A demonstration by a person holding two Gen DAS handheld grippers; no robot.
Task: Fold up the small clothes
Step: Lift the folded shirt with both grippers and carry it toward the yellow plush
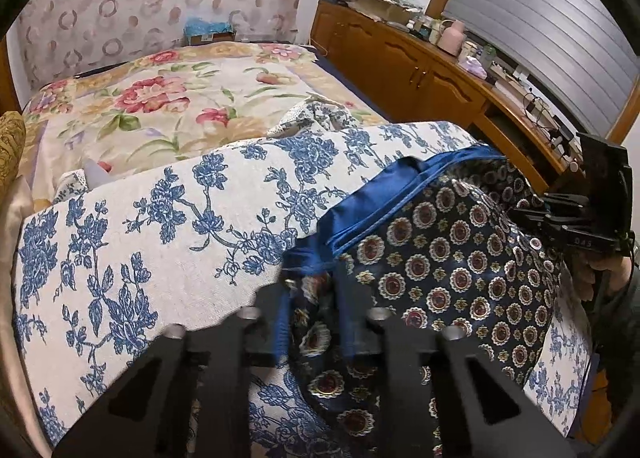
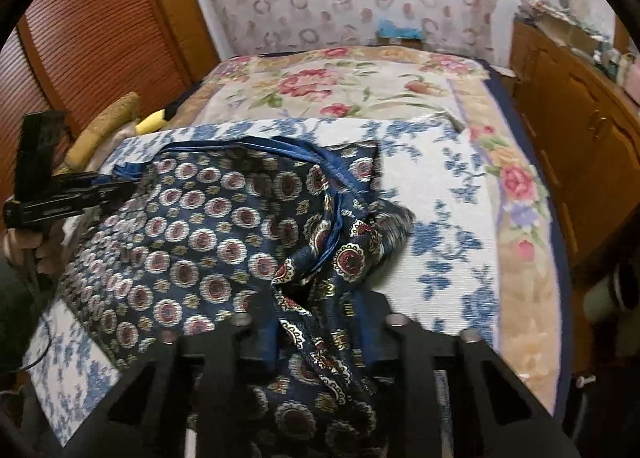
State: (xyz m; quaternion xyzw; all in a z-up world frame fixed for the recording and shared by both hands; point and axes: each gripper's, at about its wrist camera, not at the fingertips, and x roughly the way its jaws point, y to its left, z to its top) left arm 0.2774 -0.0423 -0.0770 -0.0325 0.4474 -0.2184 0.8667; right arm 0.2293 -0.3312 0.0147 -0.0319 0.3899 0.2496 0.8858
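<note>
**Desk:** Fingers first. What have they got?

**Photographer:** Both pairs are clamped on cloth. The left gripper (image 1: 312, 314) pinches the near edge of the navy patterned garment (image 1: 452, 258), with blue trim and print bunched between its black fingers (image 1: 356, 318). The right gripper (image 2: 316, 322) bites a gathered fold of the same garment (image 2: 192, 234) at its other near corner. Neither pair stands apart.

**Desk:** Where does the garment lie?

**Photographer:** Spread loosely, not flat, on a white cloth with blue flowers (image 1: 160, 226), which itself covers the near end of a bed with a red-flowered bedspread (image 1: 168, 102). The garment's blue-piped edge (image 2: 280, 150) runs along the far side, and one part is rumpled beside the right gripper.

**Desk:** And around that?

**Photographer:** A wooden sideboard (image 1: 400, 58) crowded with small items lines one wall and a slatted wooden door (image 2: 100, 38) the other. A person's hand (image 2: 28, 246) shows under the left gripper's handle.

**Desk:** Which step is this?

**Photographer:** By my reading, the grasp that opens a fold: two near corners taken, nothing yet turned over.

**Desk:** What does the next move need?

**Photographer:** Likely lifting both corners together, keeping the edge taut between them, and carrying it toward the piped far edge. The slippery-looking fabric could slide or bunch if one hand leads.
</note>
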